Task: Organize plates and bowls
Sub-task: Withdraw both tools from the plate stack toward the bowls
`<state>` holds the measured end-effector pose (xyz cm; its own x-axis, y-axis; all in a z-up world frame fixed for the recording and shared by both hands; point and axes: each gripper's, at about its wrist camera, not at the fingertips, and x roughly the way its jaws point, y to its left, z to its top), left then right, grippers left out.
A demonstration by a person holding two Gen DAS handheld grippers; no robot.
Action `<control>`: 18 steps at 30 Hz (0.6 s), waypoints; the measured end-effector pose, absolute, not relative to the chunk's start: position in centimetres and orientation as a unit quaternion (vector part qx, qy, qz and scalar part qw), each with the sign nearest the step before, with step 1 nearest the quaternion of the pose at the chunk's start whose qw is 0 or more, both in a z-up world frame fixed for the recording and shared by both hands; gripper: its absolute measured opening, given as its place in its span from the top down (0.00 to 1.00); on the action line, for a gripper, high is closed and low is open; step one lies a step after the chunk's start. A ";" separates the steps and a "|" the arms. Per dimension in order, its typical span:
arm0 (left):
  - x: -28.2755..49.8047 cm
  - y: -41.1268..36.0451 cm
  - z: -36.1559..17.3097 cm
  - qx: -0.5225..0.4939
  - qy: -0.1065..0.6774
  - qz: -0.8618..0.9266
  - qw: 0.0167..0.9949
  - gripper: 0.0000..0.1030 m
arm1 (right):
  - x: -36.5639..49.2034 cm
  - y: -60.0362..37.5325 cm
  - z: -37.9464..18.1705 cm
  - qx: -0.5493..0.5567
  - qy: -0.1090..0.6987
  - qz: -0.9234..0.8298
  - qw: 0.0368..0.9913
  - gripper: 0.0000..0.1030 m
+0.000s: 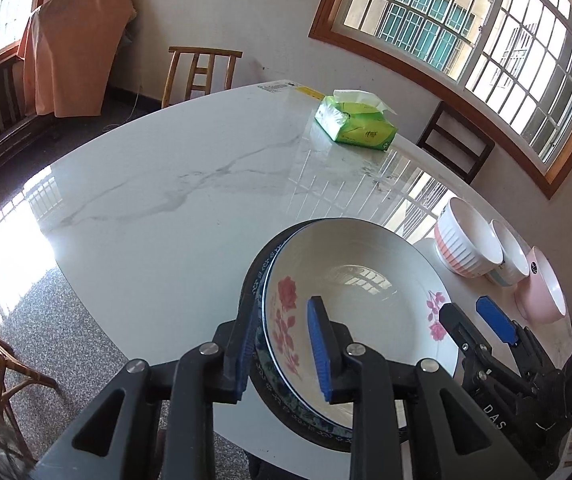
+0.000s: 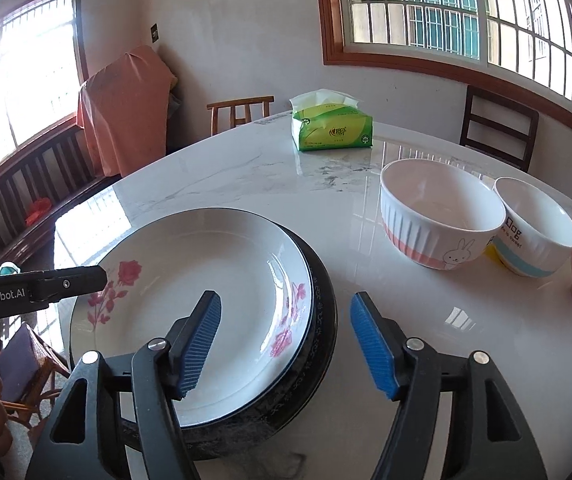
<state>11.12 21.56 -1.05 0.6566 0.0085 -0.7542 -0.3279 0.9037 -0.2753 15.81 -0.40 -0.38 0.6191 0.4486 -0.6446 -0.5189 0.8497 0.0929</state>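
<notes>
Left wrist view: left gripper (image 1: pixel 286 350) straddles the near-left rim of the stacked plates; outer pad beside the dark rim, inner pad over the rose plate (image 1: pixel 357 292). Jaws narrowly parted; whether the pads press the rim cannot be told. Rose plate sits on a dark patterned plate (image 1: pixel 254 280), on the marble table (image 1: pixel 158 184). Right gripper (image 1: pixel 473 320) shows at right, jaws apart. Three bowls in a row beyond it: ribbed bowl (image 1: pixel 465 240), a white one, a pink one.

Right wrist view: right gripper (image 2: pixel 286 344) has jaws wide, holding nothing; left pad over the rose plate (image 2: pixel 190 280), right pad over bare table (image 2: pixel 445 320). Tissue pack (image 2: pixel 331 128) stands farther back.
</notes>
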 end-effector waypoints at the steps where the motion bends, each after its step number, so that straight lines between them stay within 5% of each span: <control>1: 11.0 21.3 -1.0 -0.201 0.405 0.089 0.888 0.75 | 15.7 -0.6 -0.3 -0.049 0.338 0.266 0.901 0.37; 18: 8.8 11.1 0.3 -0.112 0.408 0.028 0.906 0.74 | 12.4 -5.8 1.7 -0.024 0.247 0.210 0.946 0.15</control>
<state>8.78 11.12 0.30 0.6652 -0.0399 -0.7456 -0.1427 0.9734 -0.1794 12.43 -5.76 1.70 0.7906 0.3846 -0.4764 -0.4081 0.9111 0.0583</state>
